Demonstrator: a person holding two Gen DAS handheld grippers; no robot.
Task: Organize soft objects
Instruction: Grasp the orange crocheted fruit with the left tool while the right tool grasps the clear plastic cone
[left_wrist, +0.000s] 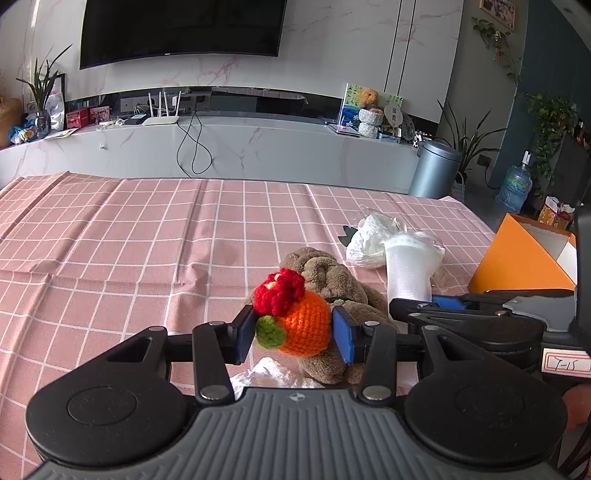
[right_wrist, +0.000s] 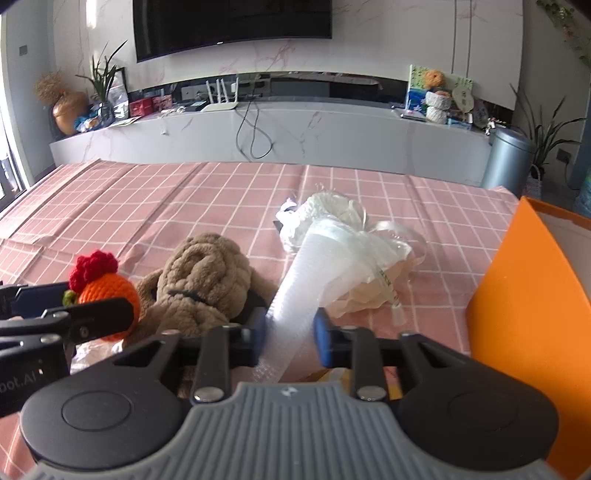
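My left gripper is shut on an orange crocheted fruit with a red flower and a green leaf, held just above the table; the fruit also shows in the right wrist view. A brown plush toy lies right behind it and shows in the right wrist view too. My right gripper is shut on a white foam roll, which tilts up and to the right. The right gripper reaches in from the right in the left wrist view, holding the roll.
Crumpled white and clear plastic bags lie behind the roll. An orange box stands open at the right. The pink checked tablecloth covers the table. A TV console and a grey bin stand beyond.
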